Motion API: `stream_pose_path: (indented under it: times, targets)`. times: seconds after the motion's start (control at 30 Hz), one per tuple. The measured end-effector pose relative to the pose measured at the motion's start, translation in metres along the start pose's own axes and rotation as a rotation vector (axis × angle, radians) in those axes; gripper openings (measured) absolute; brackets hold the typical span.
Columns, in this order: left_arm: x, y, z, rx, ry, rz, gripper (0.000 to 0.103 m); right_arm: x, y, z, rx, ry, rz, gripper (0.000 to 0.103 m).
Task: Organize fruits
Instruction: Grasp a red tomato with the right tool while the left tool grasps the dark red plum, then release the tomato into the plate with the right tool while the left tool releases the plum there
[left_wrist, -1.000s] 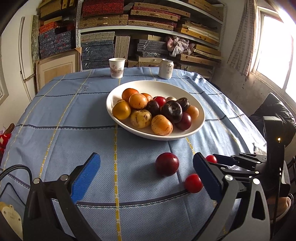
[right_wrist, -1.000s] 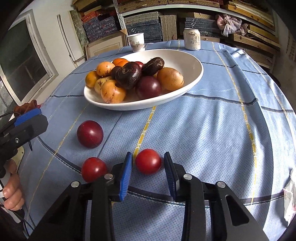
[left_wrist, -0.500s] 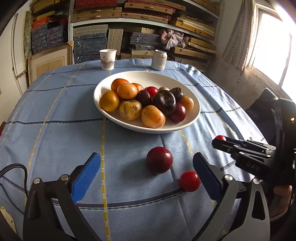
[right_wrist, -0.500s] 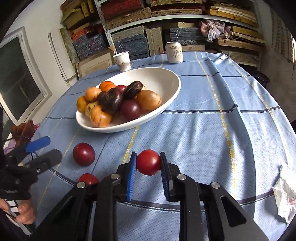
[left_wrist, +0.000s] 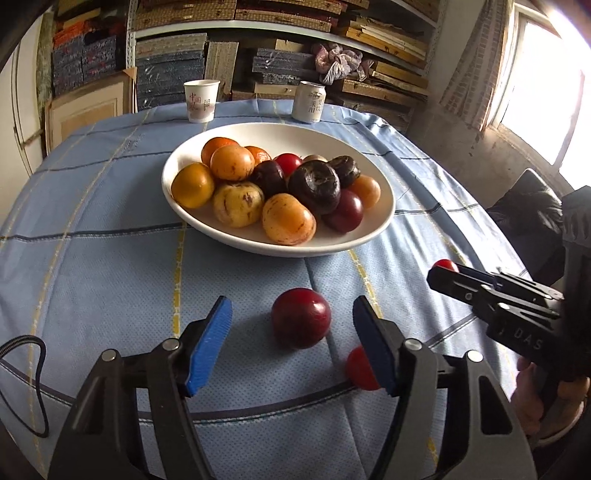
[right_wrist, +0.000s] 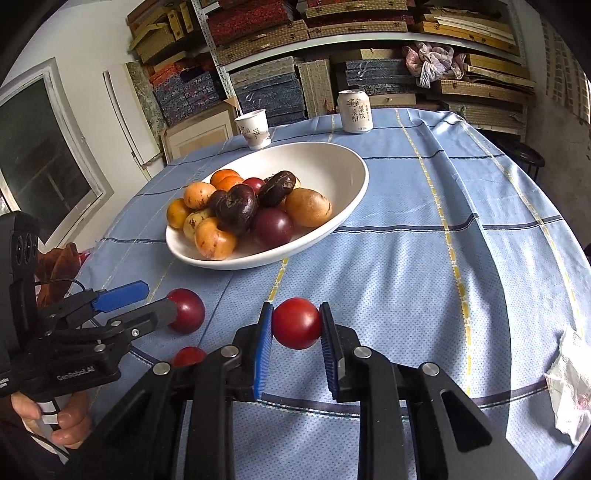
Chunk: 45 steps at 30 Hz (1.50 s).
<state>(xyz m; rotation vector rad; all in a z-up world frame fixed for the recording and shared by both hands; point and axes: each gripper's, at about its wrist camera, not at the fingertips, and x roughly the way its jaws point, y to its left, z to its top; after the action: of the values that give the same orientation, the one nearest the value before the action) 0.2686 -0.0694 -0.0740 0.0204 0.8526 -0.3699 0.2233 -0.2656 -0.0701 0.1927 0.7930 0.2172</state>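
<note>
A white bowl (left_wrist: 384, 206) full of orange, yellow and dark fruits stands mid-table; it also shows in the right wrist view (right_wrist: 354, 162). My left gripper (left_wrist: 291, 336) is open around a dark red plum (left_wrist: 301, 318) on the cloth, not touching it. A small red tomato (left_wrist: 356, 367) lies by its right finger, partly hidden. My right gripper (right_wrist: 295, 341) is shut on a red tomato (right_wrist: 296, 323) and holds it above the cloth. In the right wrist view the plum (right_wrist: 188, 310) and the small tomato (right_wrist: 188, 356) lie left of it.
A paper cup (left_wrist: 201, 100) and a drink can (left_wrist: 310, 101) stand at the table's far edge. Shelves of boxes fill the back wall. A crumpled white wrapper (right_wrist: 569, 380) lies near the right table edge. A dark chair (left_wrist: 528, 214) stands to the right.
My right gripper closed on the tomato and lifted it off the cloth. My left gripper moved forward and right, so the plum now sits between its open fingers.
</note>
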Motion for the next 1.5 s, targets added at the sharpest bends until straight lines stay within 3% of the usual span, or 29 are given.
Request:
stream_pose_path:
  times: [0.1,0.23,0.47,0.6,0.87,0.97,1.1,1.3,1.5]
  targets:
    - [0.01,0.005,0.0,-0.026,0.04,-0.011,0.065,-0.002,0.0,0.0,-0.001,-0.006,-0.001,0.025]
    - [0.021,0.009,0.0,-0.046,0.079,-0.03,0.056,-0.002,0.001,-0.001,-0.004,-0.005,-0.003,0.025]
    - [0.029,0.0,-0.002,-0.005,0.114,-0.042,0.045,-0.001,0.0,-0.001,-0.005,-0.002,-0.008,0.025]
    - [0.029,0.001,-0.004,-0.013,0.109,-0.047,0.038,0.001,0.0,0.0,-0.006,0.0,-0.012,0.025]
    - [0.002,0.003,-0.003,0.005,0.048,-0.014,0.038,0.0,0.004,-0.003,-0.041,-0.007,0.0,0.025]
    - [-0.018,0.009,0.02,0.04,0.007,-0.039,0.038,-0.001,0.015,0.009,-0.102,0.013,0.056,0.025]
    - [-0.025,0.023,0.07,0.028,-0.047,-0.049,0.038,0.004,0.023,0.052,-0.132,-0.049,0.09,0.025]
    - [0.029,0.036,0.138,0.037,-0.02,-0.01,0.037,0.046,0.024,0.112,-0.084,-0.085,0.104,0.026]
    - [0.078,0.045,0.163,0.012,0.04,-0.012,0.038,0.091,0.017,0.14,-0.042,-0.038,0.111,0.026]
